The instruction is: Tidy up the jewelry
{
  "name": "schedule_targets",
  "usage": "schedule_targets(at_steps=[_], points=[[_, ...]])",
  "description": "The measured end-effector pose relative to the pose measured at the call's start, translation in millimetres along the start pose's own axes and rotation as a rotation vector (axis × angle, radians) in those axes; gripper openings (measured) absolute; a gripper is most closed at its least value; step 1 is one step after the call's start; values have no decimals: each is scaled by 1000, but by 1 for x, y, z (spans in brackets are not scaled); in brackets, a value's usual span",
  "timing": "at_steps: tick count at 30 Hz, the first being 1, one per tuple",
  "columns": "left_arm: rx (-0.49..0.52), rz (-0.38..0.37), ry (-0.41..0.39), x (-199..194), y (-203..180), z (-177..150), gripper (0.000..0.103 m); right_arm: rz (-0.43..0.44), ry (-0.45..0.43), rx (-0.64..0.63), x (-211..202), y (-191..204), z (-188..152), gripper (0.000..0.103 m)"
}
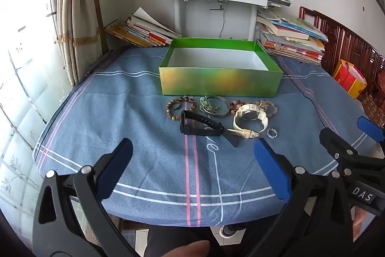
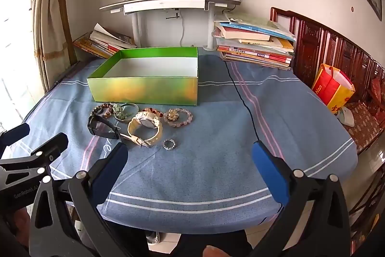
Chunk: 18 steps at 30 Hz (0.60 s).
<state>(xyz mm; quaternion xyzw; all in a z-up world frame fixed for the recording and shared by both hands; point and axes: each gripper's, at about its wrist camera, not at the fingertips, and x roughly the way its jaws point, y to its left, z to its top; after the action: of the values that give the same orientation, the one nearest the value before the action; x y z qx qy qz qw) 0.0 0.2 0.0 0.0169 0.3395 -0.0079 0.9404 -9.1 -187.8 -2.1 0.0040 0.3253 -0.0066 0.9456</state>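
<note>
Blue cloth (image 1: pixel 144 112) covers the bench, and the jewelry lies in a loose row just in front of the green box (image 1: pixel 220 82), close enough that each piece needs only a short lift over the wall. From the left: a wooden bead bracelet (image 1: pixel 171 105), a black watch (image 1: pixel 204 125), a metal bangle (image 1: pixel 216 105), a white watch (image 1: pixel 249 118), a pale bead bracelet (image 2: pixel 178 117) and a small ring (image 2: pixel 169 144). The box is empty, so sorting has seemingly not begun. The left hand-held gripper (image 1: pixel 192 169) and right hand-held gripper (image 2: pixel 190 170) hover short of the row, jaws spread wide, holding nothing, probably ready for a first pick.
</note>
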Motion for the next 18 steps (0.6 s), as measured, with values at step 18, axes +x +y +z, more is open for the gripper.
schedule_targets(at_steps=[18], points=[[-3, -5, 1, -1, 0, 0, 99, -1, 7, -2, -1, 1, -1, 101]])
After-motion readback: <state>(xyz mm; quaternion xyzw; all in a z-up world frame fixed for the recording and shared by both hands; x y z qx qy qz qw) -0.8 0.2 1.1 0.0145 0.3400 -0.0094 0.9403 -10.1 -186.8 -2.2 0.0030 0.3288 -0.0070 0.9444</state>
